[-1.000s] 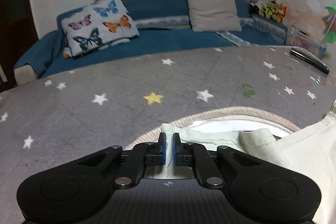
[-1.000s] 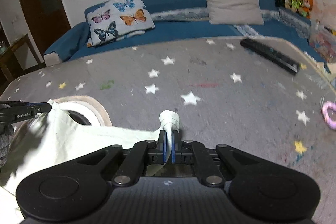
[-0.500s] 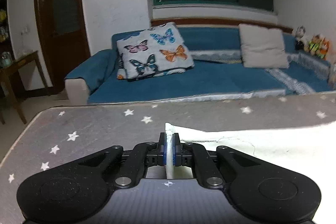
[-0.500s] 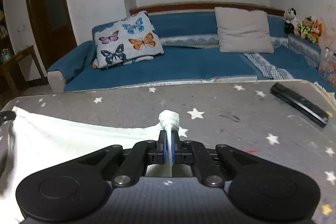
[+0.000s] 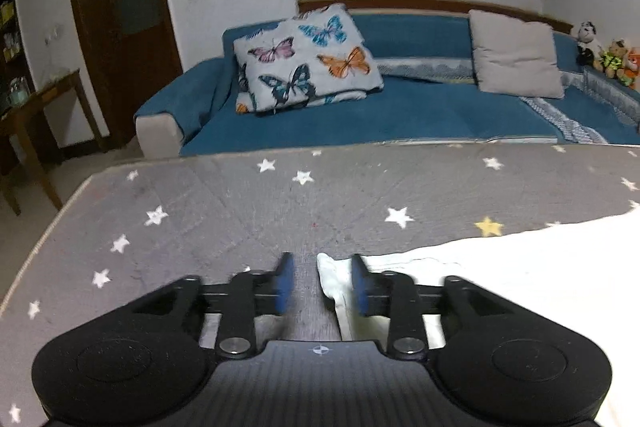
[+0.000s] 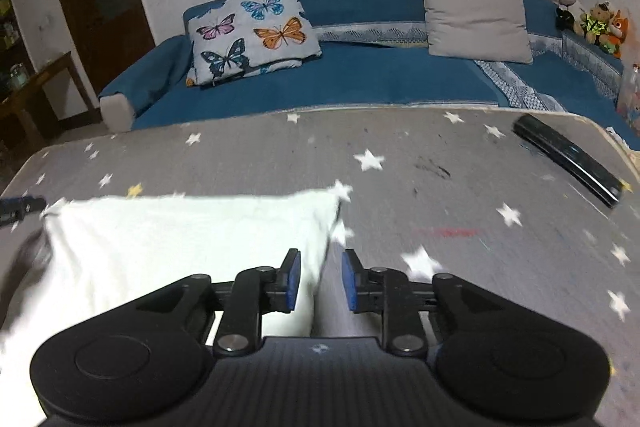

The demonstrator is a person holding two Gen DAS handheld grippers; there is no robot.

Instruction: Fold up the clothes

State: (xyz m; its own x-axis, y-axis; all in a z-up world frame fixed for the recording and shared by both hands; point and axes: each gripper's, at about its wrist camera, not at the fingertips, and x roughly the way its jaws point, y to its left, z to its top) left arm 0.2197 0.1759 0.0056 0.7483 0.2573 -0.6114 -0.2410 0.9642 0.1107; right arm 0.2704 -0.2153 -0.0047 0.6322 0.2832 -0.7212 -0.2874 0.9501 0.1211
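Low in both frames, your left gripper [image 5: 320, 283] and right gripper [image 6: 317, 279] hang spread over the white garment [image 6: 188, 239] on the star-print cover [image 6: 440, 167]; back straight off without snagging either corner.

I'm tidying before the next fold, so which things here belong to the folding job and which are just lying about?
Job: white garment; left gripper, open; right gripper, open.

Lying about: remote control on the star-patterned table cover; butterfly pillow, beige cushion and stuffed toys on the sofa.
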